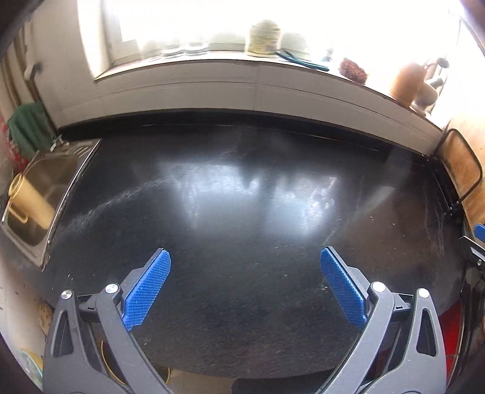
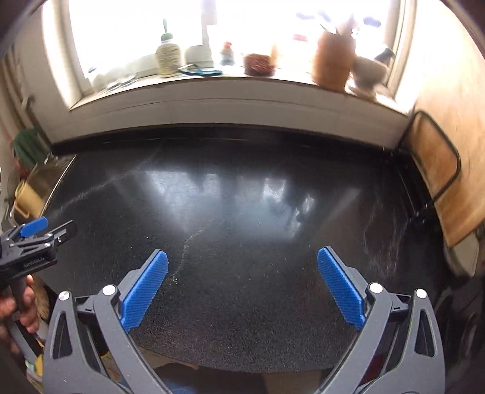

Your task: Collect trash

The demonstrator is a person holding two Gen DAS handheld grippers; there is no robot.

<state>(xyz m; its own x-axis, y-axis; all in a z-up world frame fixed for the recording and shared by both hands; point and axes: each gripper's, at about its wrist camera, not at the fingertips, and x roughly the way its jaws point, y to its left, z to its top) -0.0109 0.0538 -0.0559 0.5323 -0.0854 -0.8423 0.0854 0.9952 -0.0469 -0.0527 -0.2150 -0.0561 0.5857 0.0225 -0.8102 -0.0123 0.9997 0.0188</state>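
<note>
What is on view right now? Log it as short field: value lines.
surface: dark speckled countertop, only small crumbs visible
left gripper: open, holding nothing
right gripper: open, holding nothing
sink: at the left, with a yellow jug in it
windowsill: bottle, terracotta pot
right edge: wooden board leaning upright
trash: no larger piece seen

Daylight is being admitted through the window [image 1: 212, 27], which is being blown out to white. Glare is being reflected off the countertop [image 1: 242, 197] centre. Edges are being bent by fisheye distortion; sill objects are being blurred.
</note>
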